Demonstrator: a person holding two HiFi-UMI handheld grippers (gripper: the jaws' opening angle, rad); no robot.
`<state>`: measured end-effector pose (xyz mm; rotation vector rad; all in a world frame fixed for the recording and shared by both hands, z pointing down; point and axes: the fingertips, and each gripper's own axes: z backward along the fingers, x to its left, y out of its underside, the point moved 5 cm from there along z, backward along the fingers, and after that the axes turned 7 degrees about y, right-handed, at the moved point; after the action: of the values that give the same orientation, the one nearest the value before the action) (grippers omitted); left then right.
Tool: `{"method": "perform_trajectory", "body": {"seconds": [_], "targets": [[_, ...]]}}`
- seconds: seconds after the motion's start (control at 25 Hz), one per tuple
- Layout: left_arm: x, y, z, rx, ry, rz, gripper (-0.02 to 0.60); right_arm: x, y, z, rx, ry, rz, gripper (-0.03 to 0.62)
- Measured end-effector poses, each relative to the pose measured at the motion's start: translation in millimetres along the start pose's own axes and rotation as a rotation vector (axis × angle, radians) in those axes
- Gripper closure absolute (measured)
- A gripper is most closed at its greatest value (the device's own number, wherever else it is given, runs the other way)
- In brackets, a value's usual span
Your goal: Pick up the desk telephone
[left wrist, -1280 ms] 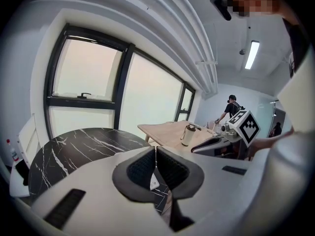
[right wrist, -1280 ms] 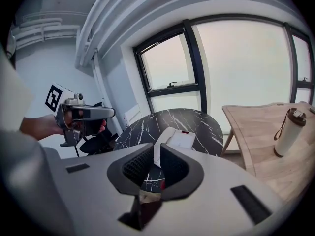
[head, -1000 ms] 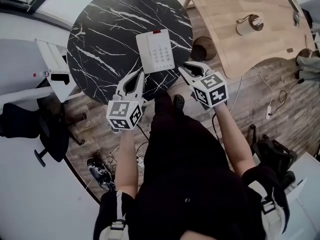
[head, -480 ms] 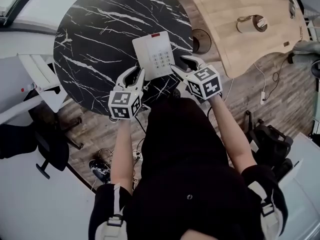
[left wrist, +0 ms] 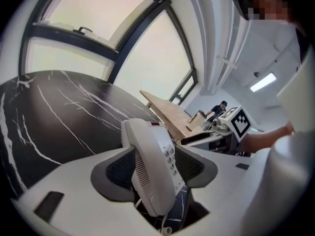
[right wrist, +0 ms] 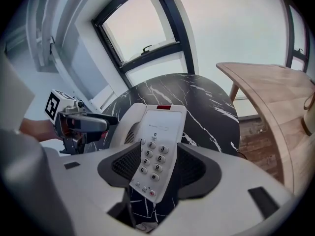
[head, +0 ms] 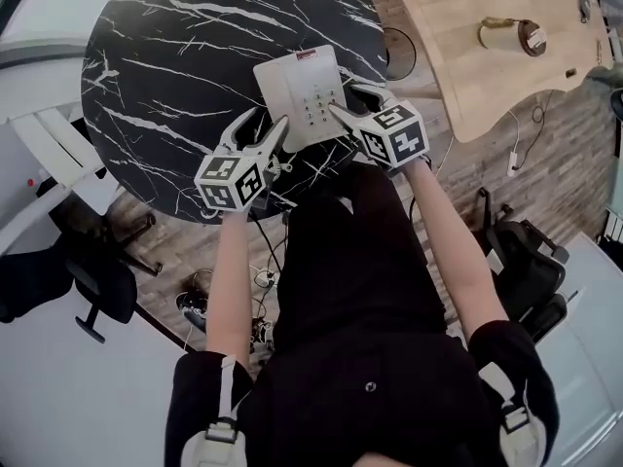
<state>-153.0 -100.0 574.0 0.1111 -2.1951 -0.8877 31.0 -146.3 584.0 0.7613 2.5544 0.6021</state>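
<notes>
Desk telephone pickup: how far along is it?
Done: the left gripper and right gripper straddle the near corners of the white push-button desk telephone. In hand: both jaws are opening around it, not gripping. Left: close and lift it off the round black marble table.

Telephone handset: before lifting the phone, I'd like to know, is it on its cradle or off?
On: the handset lies seated along the left side of the telephone.

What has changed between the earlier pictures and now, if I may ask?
Both came down and forward to the white push-button desk telephone. The left gripper now straddles its handset side and the right gripper its keypad side, with the jaws opening and not pressing. The telephone stays flat on the round black marble table.
</notes>
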Motion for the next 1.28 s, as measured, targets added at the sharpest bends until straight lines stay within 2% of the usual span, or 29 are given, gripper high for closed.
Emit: {"method": "perform_trajectory", "body": {"seconds": [0.08, 0.24, 0.48, 0.8, 1.04, 1.28], "targets": [[8, 2, -7, -0.011, 0.036, 0.052, 0.310, -4, 1, -9, 0.019, 0.003, -0.010, 0.372], [19, 10, -18, 0.013, 0.064, 0.108, 0.288, -10, 2, -25, 0.041, 0.014, -0.032, 0.368], [28, 17, -33, 0.035, 0.093, 0.155, 0.255, -16, 2, -39, 0.078, 0.041, -0.009, 0.368], [32, 17, -39, 0.041, 0.165, 0.172, 0.231, -20, 2, -44, 0.097, -0.028, -0.033, 0.365], [34, 18, -39, 0.032, 0.184, 0.181, 0.224, -21, 4, -46, 0.082, -0.093, -0.074, 0.384], [34, 18, -39, 0.031, 0.184, 0.198, 0.225, -22, 5, -46, 0.062, -0.112, -0.106, 0.391]]}}
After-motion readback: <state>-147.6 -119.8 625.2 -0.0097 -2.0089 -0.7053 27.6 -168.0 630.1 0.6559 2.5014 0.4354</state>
